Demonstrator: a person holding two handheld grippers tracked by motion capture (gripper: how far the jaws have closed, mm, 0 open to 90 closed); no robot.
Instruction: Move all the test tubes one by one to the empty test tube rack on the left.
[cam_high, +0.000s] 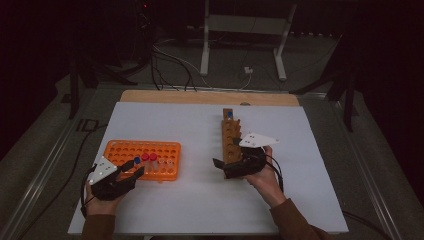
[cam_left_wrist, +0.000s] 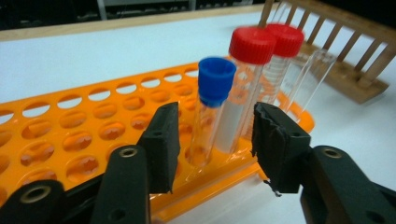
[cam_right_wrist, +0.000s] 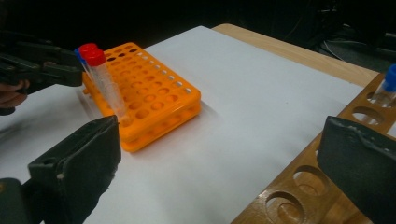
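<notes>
An orange tube rack (cam_high: 125, 150) lies at the left of the white table top. At its near right corner stand a blue-capped tube (cam_left_wrist: 216, 81), two red-capped tubes (cam_left_wrist: 252, 44) and uncapped clear tubes (cam_left_wrist: 308, 79). My left gripper (cam_high: 135, 167) is open at that corner, its jaws either side of the blue-capped tube (cam_high: 137, 160) without touching it. A wooden rack (cam_high: 231, 137) lies at the middle, with one blue-capped tube (cam_high: 229, 114) in its far end. My right gripper (cam_high: 226, 153) is open wide at the wooden rack's near end (cam_right_wrist: 303, 182).
The white sheet (cam_high: 200, 200) covers a wooden table whose far edge (cam_high: 210, 97) shows beyond it. Cables and a white stand's legs (cam_high: 205, 60) lie on the floor past the table. In the right gripper view, the left gripper (cam_right_wrist: 42, 65) sits beside the orange rack (cam_right_wrist: 144, 93).
</notes>
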